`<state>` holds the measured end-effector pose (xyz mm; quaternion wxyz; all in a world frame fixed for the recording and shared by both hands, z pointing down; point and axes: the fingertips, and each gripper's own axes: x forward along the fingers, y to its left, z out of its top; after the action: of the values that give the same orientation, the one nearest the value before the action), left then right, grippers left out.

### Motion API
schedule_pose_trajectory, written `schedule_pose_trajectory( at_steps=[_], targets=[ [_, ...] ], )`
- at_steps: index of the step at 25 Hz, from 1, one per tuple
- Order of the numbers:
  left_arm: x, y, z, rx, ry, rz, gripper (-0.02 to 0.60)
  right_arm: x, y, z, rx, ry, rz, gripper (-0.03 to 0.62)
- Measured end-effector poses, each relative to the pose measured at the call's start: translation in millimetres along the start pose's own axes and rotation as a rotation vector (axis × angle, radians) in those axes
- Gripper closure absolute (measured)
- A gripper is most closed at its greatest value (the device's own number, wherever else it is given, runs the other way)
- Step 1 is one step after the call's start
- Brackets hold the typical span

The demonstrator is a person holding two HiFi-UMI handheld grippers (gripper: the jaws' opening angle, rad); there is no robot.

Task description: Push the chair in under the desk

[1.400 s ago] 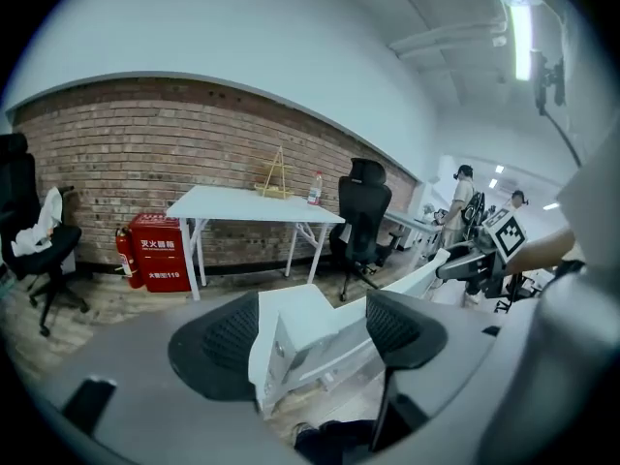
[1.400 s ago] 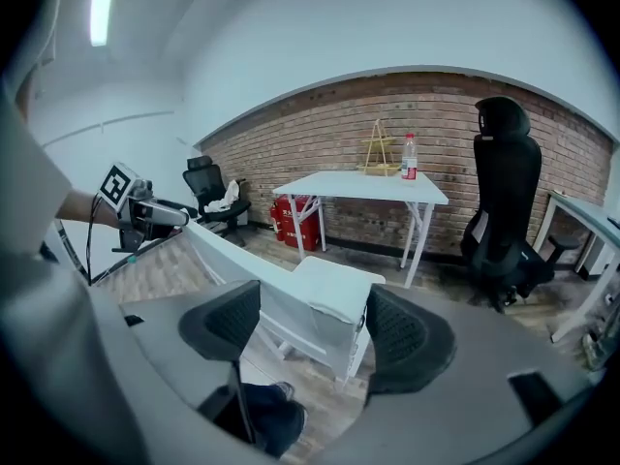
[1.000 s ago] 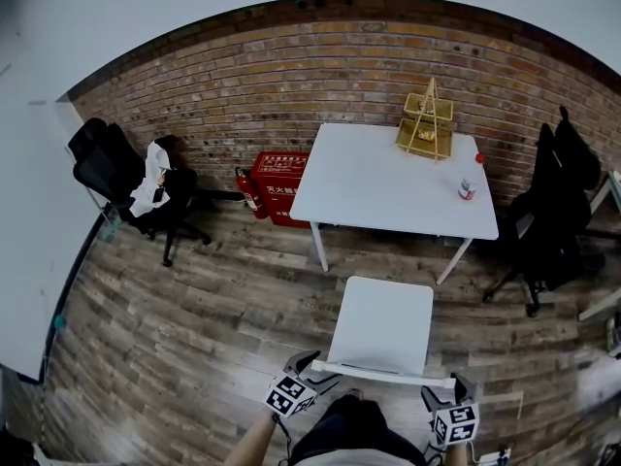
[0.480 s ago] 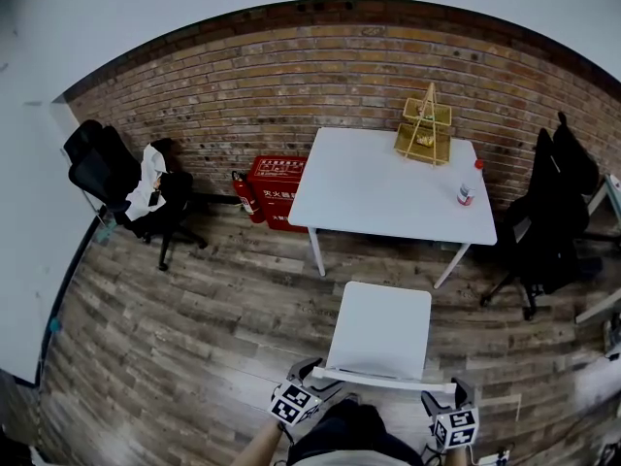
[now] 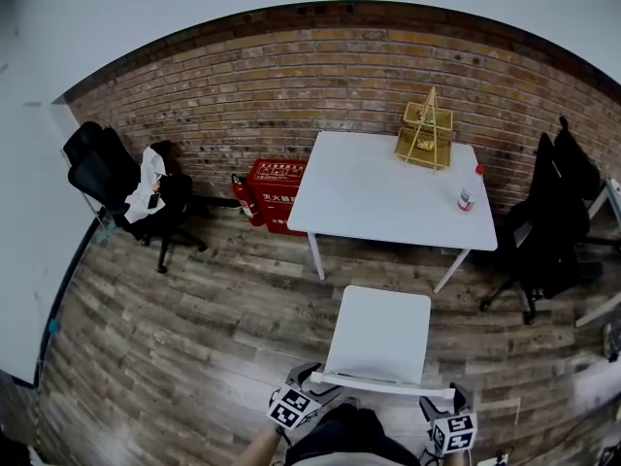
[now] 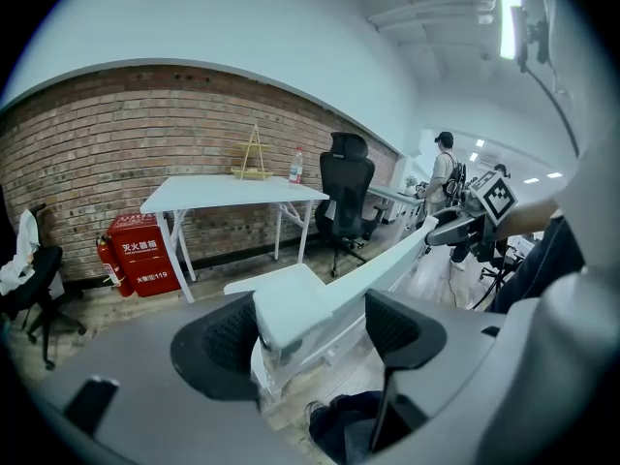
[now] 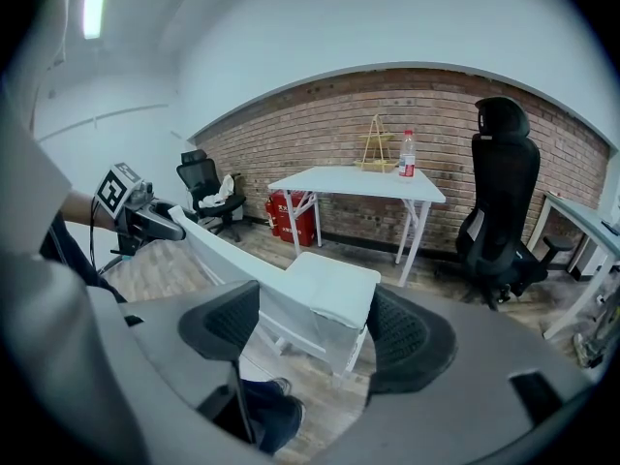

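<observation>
Head view: white chair [image 5: 380, 336] on the wood floor [image 5: 194, 338], seat towards the white worktop [image 5: 388, 192], near it but not under it. Left gripper view: left gripper [image 6: 310, 329] clamped on one end of the backrest [image 6: 387, 264]. Right gripper view: right gripper [image 7: 315, 323] clamped on the other end.

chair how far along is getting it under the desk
Done: the left gripper and right gripper each clamp an end of the chair backrest. In hand: the chair, lined up facing the desk. Left: the whole seat sits outside the desk's edge, bare floor between, so most of the push remains.
</observation>
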<state>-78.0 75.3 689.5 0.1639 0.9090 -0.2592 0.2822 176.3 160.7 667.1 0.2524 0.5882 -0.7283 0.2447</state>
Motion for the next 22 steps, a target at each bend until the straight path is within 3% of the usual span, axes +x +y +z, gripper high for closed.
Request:
schedule_pose_trajectory(
  at_steps=[22],
  targets=[
    [17.1,26.0,21.1,-0.010,0.020,0.025,0.233,33.4,-18.7,19.0,-0.010,-0.010,0.006,0.246]
  ],
)
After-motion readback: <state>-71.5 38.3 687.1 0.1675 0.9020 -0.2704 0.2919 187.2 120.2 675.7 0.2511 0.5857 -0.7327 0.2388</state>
